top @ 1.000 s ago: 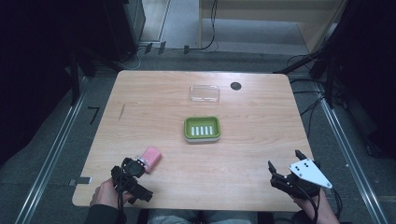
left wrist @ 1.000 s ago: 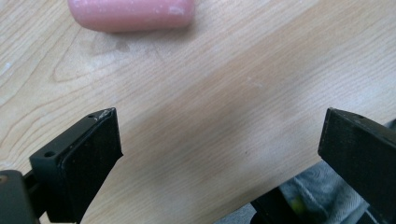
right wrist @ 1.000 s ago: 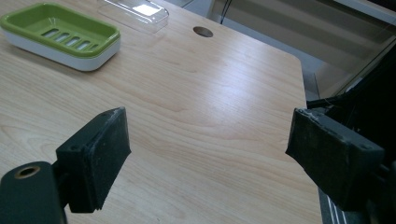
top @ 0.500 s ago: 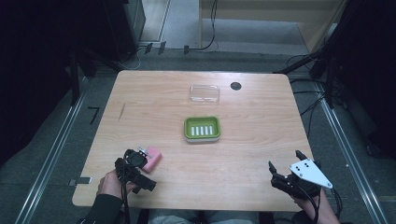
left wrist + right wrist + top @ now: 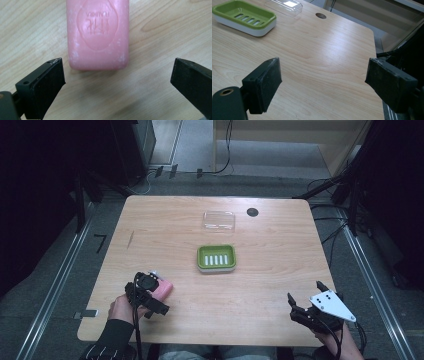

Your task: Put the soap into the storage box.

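At about seven o'clock on the light wooden worktop (image 5: pixel 270 270), the left tongs (image 5: pixel 156 281) hang over a pink bar of soap (image 5: pixel 163 288) lying flat on the wood. In the left gripper view the soap bar (image 5: pixel 98 35) fills the top centre, its embossed oval stamp facing up and reading upside down, while the two black jaws stand wide apart at the bottom corners, just short of the bar's near end and touching nothing. The person's left hand (image 5: pixel 121 309) grips the tool from the near edge. Near the worktop's centre sits a green soap dish (image 5: pixel 216 258) on a white base, with a row of drain slots in its floor. Beyond it, toward twelve o'clock, lies a clear plastic lid (image 5: pixel 219 221), and just to its right a small round dark hole (image 5: pixel 252 212) in the wood. At about five o'clock, near the front right corner, the right tongs (image 5: pixel 303 301) hover with jaws spread wide and empty; the right gripper view looks between them across bare wood toward the soap dish (image 5: pixel 244 17) and the clear lid (image 5: pixel 284 6) at its upper left.
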{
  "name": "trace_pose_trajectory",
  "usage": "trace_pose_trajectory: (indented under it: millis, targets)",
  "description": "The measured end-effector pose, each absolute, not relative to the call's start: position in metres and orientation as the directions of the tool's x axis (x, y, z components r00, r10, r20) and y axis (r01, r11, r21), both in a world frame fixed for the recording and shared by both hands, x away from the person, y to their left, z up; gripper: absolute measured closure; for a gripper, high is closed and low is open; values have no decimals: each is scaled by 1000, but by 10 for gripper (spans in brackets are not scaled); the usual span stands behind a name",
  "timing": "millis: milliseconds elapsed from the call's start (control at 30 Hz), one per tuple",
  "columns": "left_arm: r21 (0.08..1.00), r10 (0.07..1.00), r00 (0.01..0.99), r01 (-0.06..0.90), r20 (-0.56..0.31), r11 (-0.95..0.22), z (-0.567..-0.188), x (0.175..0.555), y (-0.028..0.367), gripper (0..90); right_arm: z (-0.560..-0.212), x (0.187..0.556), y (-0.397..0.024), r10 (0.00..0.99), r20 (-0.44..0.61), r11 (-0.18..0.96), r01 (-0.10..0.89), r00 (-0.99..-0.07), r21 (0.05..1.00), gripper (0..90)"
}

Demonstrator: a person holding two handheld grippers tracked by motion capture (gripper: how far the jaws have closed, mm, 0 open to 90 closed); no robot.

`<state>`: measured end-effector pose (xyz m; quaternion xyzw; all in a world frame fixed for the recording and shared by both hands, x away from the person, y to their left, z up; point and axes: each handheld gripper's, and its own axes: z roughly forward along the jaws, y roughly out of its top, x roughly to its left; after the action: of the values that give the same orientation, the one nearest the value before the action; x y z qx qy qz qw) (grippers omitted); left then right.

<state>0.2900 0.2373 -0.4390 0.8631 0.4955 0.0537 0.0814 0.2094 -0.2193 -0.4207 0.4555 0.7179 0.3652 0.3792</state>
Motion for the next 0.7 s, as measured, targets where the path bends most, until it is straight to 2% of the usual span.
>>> trace_pose_trajectory:
  millis: [700]
  targets:
    - [177,861,508,846,14,-503,-441,311,231,0,-421,210,-219,931,-212,318,377,-297,870,135]
